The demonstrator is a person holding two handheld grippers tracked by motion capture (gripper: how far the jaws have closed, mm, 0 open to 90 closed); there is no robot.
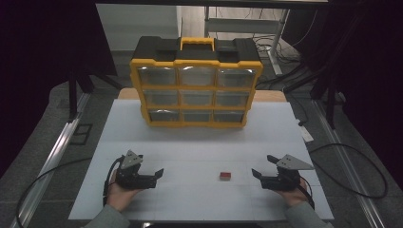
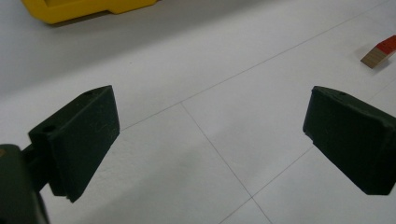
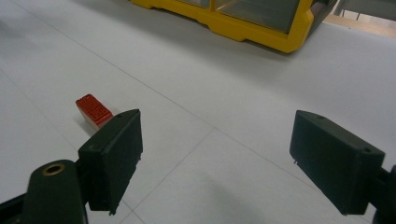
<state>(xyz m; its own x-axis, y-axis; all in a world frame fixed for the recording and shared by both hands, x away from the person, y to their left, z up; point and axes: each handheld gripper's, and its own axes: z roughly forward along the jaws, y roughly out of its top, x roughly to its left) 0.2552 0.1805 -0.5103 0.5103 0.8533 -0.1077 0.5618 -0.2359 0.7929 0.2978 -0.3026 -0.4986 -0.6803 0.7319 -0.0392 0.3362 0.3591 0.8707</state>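
Resting near the front edge of the table [image 1: 199, 142], both grippers sit with their jaws spread wide and nothing between them: the left gripper [image 1: 159, 173] toward the front left corner, the right gripper [image 1: 259, 173] toward the front right. The small red block [image 1: 225, 175] lies flat on the bare surface between them, nearer the right gripper and apart from it. The yellow drawer organizer [image 1: 196, 88] stands upright by the back edge, all drawers seemingly closed. Picking up the block looks like the step in hand; the right gripper seems better placed. It should straddle the block squarely, jaws lowered almost to the surface, then close on its two longer sides so it cannot twist.
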